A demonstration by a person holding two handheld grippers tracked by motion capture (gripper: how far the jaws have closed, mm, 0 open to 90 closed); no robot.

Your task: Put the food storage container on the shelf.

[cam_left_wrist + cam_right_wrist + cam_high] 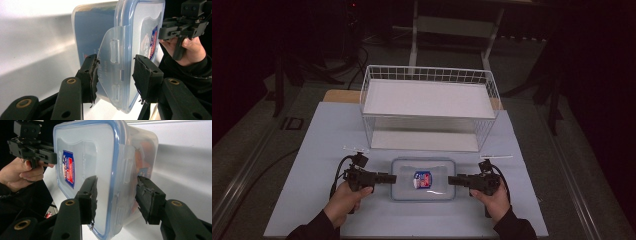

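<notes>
We see a clear plastic box [423, 180] with rounded corners lying flat on the pale blue table [322, 150], just in front of a white wire basket [429, 107]. Its lid is translucent with a blue seal round the rim and a red, white and blue sticker [422, 179] in the middle. Hinged latch flaps hang on its short sides.

The left gripper [389, 178] comes in level from the left end. In the left gripper view its jaws bracket the latch flap [113, 67]: one frayed black pad [94, 75] touches the flap's edge, the other stands just clear of the lid, so we read these jaws as open round the flap, not clamped.

The right gripper [451, 180] meets the opposite end. In the right gripper view its jaws straddle that end's edge and latch [126, 170], one pad over the lid, the other beside the wall, with gaps on both sides: open too.

The pads are ragged foam on matte black fingers with brass rivets.
</notes>
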